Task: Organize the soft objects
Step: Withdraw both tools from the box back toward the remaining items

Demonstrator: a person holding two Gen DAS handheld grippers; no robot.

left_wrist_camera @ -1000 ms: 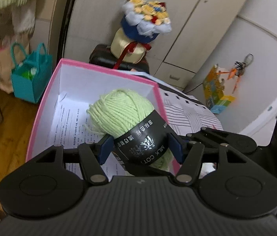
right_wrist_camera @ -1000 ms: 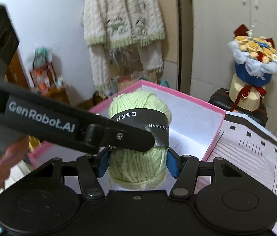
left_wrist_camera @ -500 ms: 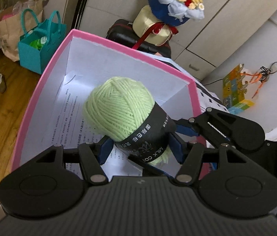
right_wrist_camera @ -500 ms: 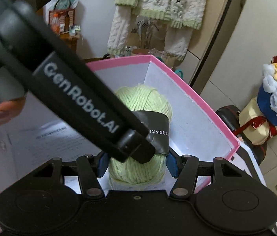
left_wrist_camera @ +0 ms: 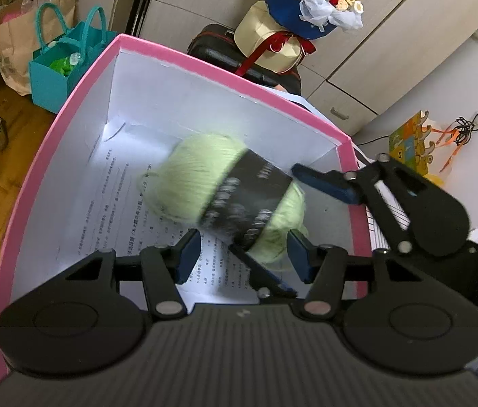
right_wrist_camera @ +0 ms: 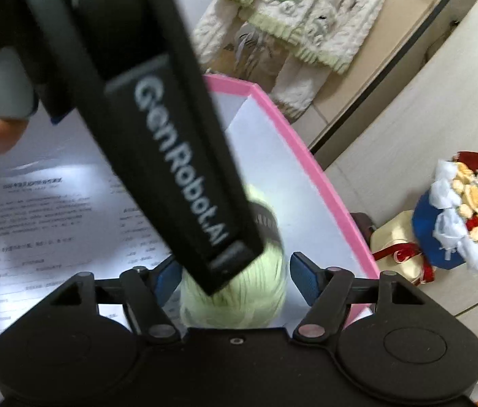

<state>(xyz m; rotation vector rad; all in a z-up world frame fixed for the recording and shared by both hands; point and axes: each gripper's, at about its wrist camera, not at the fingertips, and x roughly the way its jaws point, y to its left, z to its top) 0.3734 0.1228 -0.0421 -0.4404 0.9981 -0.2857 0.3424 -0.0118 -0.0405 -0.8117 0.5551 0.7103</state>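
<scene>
Pale cabinet doors, hanging knit cardigan (right_wrist_camera: 293, 23) behind pink-rimmed box (left_wrist_camera: 225, 68), white card walls, printed sheet on floor.

Right gripper (right_wrist_camera: 235, 276) jaws just opened, pads clear of yarn ball (left_wrist_camera: 222, 186). Left gripper (left_wrist_camera: 244, 252) jaws just narrowed, yet gaps show both sides: spread.

Yarn blurred, apparently dropping into box at 12 o'clock of left pads. Judgement: placement nearly done.

Yarn fuzzy, pale green, plump oval, glossy black band.

Pale green yarn (left_wrist_camera: 198, 169), black band; pink-rimmed white box (left_wrist_camera: 69, 98).

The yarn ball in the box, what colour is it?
Pale green yarn ball with a black label band, clearest in the left wrist view.
</scene>
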